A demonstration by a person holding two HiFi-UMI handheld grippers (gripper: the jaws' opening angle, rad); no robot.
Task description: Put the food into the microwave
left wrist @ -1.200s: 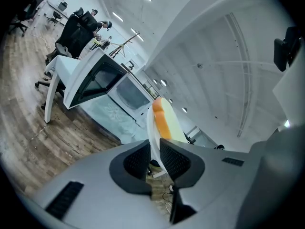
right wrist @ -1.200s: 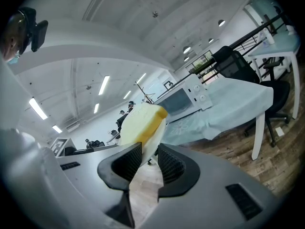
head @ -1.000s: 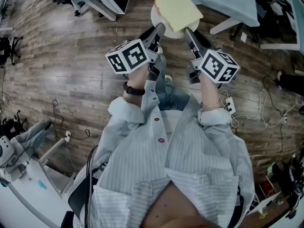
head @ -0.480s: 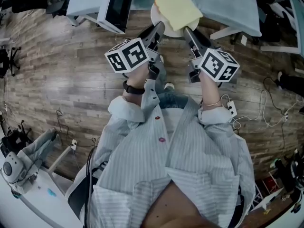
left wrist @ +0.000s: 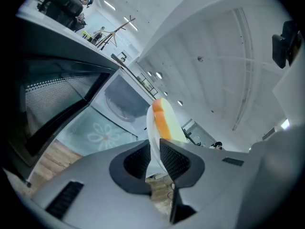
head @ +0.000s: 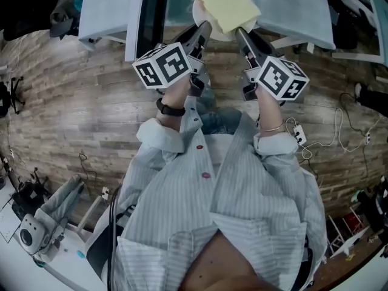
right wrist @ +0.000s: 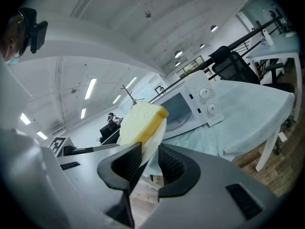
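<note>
left gripper (left wrist: 153,157): jaws narrowly apart, pinching plate (left wrist: 151,128) rim
right gripper (right wrist: 148,162): pinching opposite rim
bread (head: 227,3): on plate

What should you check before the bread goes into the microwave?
1. Left tool grips the plate rim: ok.
2. Right tool grips the rim on the other side: ok.
3. Bread lies on the plate: ok.
4. Microwave door is open: ok.
5. Plate is level: cannot tell.
6. Plate is inside the microwave: not ok, it is not in yet.
</note>
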